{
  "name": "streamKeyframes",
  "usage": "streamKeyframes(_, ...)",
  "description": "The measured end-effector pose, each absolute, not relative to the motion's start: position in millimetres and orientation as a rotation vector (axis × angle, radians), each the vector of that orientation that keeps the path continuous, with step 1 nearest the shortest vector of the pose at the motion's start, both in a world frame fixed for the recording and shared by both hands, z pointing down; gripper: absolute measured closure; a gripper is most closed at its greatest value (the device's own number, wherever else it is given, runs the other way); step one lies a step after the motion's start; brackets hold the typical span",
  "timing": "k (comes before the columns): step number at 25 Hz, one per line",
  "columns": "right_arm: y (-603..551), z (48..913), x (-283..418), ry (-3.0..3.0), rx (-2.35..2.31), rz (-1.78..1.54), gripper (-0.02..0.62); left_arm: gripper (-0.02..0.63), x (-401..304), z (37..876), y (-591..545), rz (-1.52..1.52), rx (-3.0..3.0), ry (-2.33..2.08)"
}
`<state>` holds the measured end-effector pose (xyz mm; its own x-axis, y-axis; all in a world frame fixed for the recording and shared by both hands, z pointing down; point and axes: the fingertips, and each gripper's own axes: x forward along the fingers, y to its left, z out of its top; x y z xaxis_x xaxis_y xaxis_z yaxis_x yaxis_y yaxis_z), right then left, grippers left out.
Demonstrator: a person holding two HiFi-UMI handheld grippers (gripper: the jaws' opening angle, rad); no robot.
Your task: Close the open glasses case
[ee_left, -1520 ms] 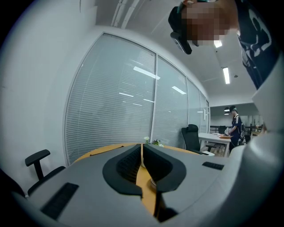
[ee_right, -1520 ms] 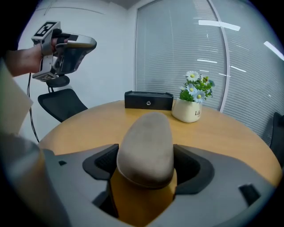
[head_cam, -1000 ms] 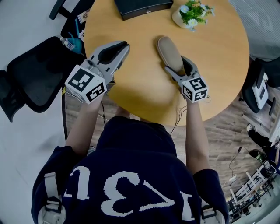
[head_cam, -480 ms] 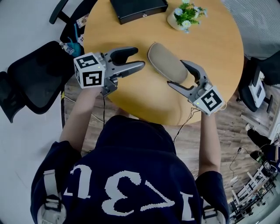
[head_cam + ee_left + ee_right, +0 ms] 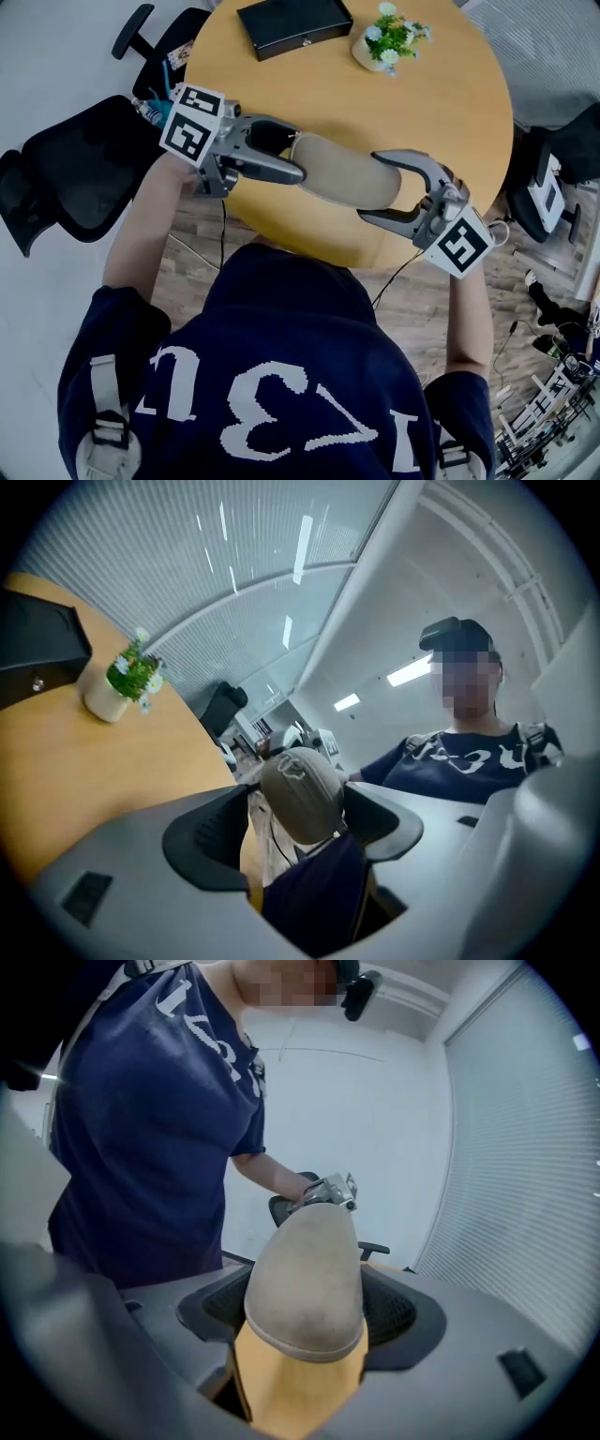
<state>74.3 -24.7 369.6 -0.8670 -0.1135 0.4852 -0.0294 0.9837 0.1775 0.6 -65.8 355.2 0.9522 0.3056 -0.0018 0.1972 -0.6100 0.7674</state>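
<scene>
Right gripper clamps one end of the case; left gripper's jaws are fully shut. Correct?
No. The left gripper has jaws that are not shut: they have just been opening and stand wide apart with the case end between them, as the left gripper view shows. The right gripper does clamp one end.

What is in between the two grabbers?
The tan glasses case bridges them, seen in the head view: the right gripper clamps one end; the other end sits between the jaws of the left gripper, which have just been opening.

Beige oblong glasses case, closed, roughly level, in air.
</scene>
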Motion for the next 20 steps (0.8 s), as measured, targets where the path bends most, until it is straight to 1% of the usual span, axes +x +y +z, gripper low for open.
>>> streamKeyframes(5,-3,362,61,-2.563,-0.07,-0.365,0.264,0.301,5,337,-43,0.245,2.205,0.593)
streamKeyframes(9,8,361,53,-2.503,-0.166,-0.442,0.264,0.299,10,354,-6,0.476,2.112,0.759)
streamKeyframes(11,12,365,51,-2.47,-0.205,-0.467,0.264,0.298,13,362,10,0.546,2.063,0.817)
streamKeyframes(20,13,383,49,-2.41,-0.341,-0.396,0.264,0.299,25,384,39,0.674,1.881,0.928)
